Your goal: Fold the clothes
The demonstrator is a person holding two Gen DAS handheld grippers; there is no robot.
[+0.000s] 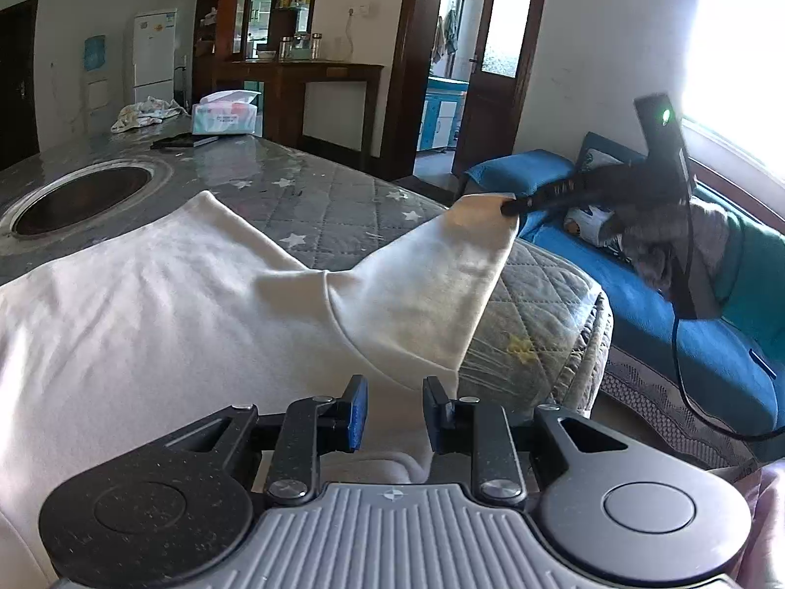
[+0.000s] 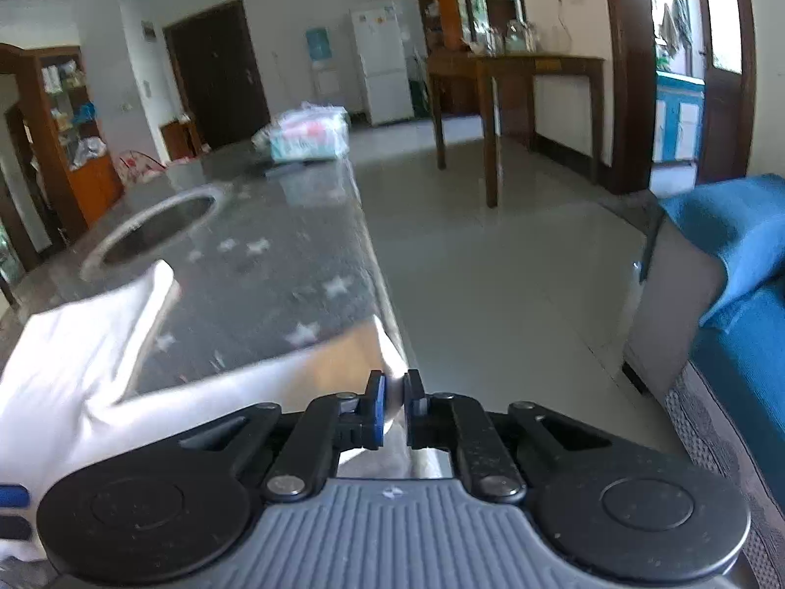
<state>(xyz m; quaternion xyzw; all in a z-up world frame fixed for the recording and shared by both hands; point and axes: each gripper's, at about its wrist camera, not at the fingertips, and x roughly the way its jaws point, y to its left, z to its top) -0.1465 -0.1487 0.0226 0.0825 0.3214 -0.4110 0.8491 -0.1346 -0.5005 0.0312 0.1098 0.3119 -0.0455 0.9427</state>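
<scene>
Pinching the white garment (image 1: 162, 294) sleeve, the right gripper (image 2: 396, 392) fingers are clamped; left gripper (image 1: 395, 407) fingers stand apart.

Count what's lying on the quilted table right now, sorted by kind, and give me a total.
White garment: 1
Tissue pack: 1
Crumpled patterned cloth: 1
Flat dark item beside the tissue pack, too small to identify: 1
Total: 4

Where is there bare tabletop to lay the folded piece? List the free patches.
Free: the quilted strip of table between the white garment, the round recess and the tissue pack. Also the table's corner beyond the lifted sleeve. Crowded: the near side, covered by the garment, and the far end with crumpled cloth.
</scene>
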